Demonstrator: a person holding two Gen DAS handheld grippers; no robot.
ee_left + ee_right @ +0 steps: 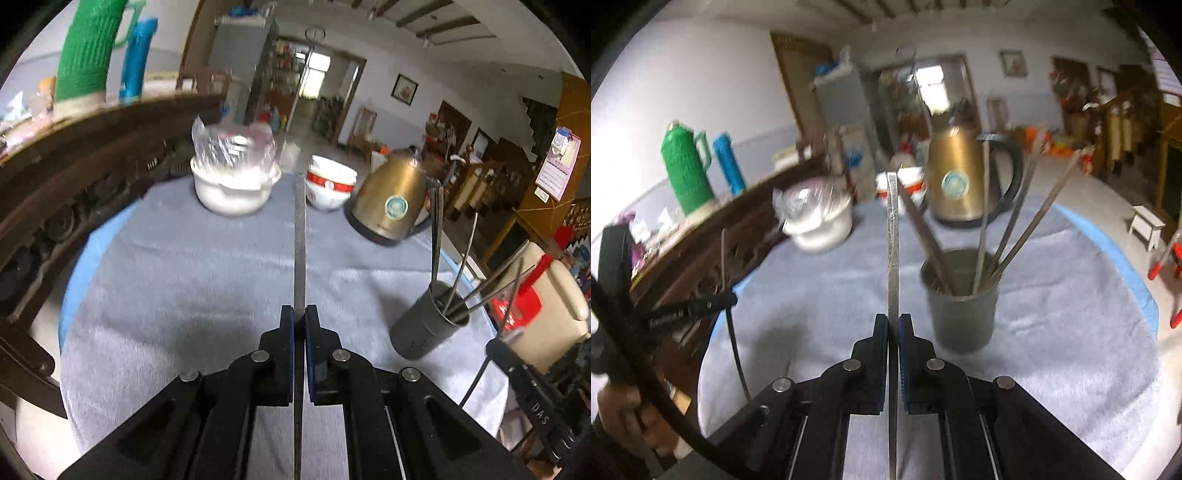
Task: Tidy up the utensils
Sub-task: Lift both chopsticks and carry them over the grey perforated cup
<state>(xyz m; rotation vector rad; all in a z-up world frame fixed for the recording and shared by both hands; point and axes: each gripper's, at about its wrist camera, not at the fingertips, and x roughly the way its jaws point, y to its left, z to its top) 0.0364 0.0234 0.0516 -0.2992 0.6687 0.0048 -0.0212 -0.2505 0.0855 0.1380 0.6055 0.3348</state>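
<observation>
Chopsticks (299, 236) (892, 236) pinched, one per gripper (299, 314) (893, 321). Steer tips over the holder (960, 299), tilt upright, then release among those already inside.

Right gripper (894, 325) clamps 1 metal chopstick (892, 236) — beside the grey cup (960, 317) holding several more.

The letters "DAS" stand on a black strap (540, 412); other print is perhaps too blurred to read.
</observation>
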